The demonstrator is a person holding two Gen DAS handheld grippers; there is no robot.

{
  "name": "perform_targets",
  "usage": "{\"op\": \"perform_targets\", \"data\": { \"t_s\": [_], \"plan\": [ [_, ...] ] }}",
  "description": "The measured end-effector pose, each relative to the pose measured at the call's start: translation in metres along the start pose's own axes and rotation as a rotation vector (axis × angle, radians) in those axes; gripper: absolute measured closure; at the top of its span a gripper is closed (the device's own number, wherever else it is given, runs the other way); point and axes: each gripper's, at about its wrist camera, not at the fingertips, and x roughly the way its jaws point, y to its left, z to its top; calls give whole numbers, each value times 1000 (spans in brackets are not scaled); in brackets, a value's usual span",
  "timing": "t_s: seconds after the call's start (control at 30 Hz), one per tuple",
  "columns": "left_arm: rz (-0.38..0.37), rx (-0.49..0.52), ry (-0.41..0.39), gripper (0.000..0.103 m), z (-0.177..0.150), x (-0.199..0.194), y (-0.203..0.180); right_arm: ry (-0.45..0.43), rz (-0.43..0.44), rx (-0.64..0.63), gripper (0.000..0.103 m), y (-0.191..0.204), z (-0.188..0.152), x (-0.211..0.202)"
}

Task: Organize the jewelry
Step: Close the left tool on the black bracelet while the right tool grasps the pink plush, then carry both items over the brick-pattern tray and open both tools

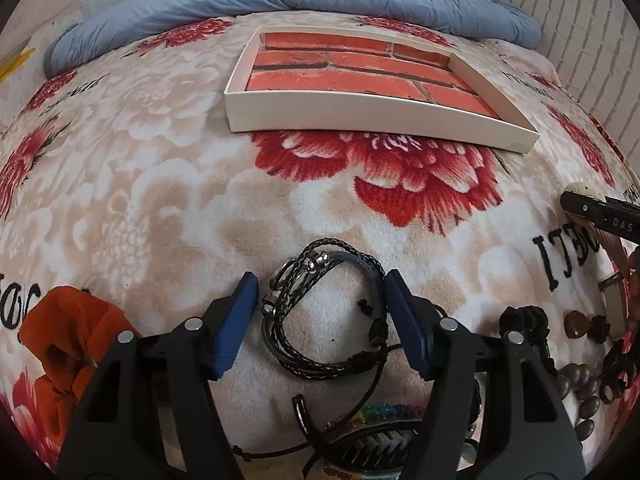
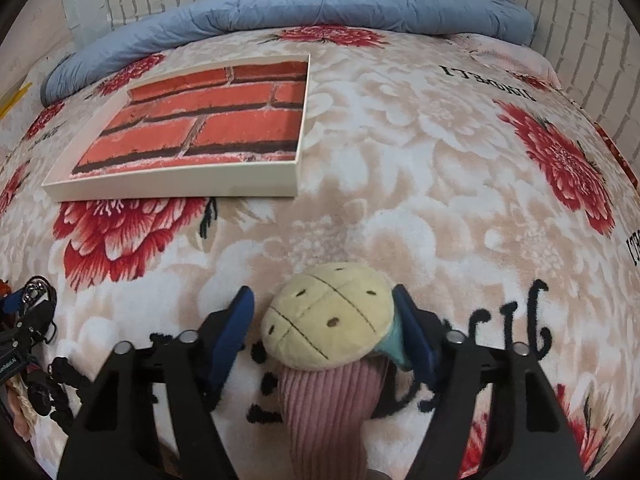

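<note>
Jewelry lies in a loose heap on the plush floral bed blanket (image 1: pixel 160 184), and the piece in hand is a black braided cord bracelet with small silver clasps (image 1: pixel 320 312), lying directly between the blue pads of the left tool (image 1: pixel 320 304). That tool stands half spread: its right pad touches the bracelet's outer loop, while the left pad sits just clear of it, so I judge nothing is pinched yet. The straddle looks meant to gather the loops in one squeeze.

Just right of that tool lie brown beads (image 1: pixel 580 384) and a knotted black cord piece (image 1: pixel 524 320); just left, an orange velvet scrunchie (image 1: pixel 68 344).

The right tool (image 2: pixel 324 320) brackets a yellow plush hair tie with a pink ribbed body (image 2: pixel 328 320). Its right pad meets the teal tab; its left pad stands slightly off the yellow head. It is also half spread, gripping nothing firmly, as far as I can tell.

Well ahead of both tools sits a shallow white cardboard tray lined with red brick print (image 1: pixel 380 114), empty, presumably the destination.
</note>
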Motion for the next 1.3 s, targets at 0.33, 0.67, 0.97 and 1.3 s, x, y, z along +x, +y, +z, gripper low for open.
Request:
{"op": "perform_targets", "data": {
  "t_s": [0.33,0.67,0.97,1.3],
  "plan": [
    [-28,-5,-25,52,2,-1,7,-6,4,16,49,-6,-2,5],
    [-59,-17,-36,70,2,-7,13,-50,23,8,52,-6,2,-11],
    [-114,-22,-45,90,5,-18,15,-95,27,-20,52,2,17,-35],
    [-129,-40,-76,90,19,-34,21,-116,53,-8,52,12,29,-47]
  ]
}}
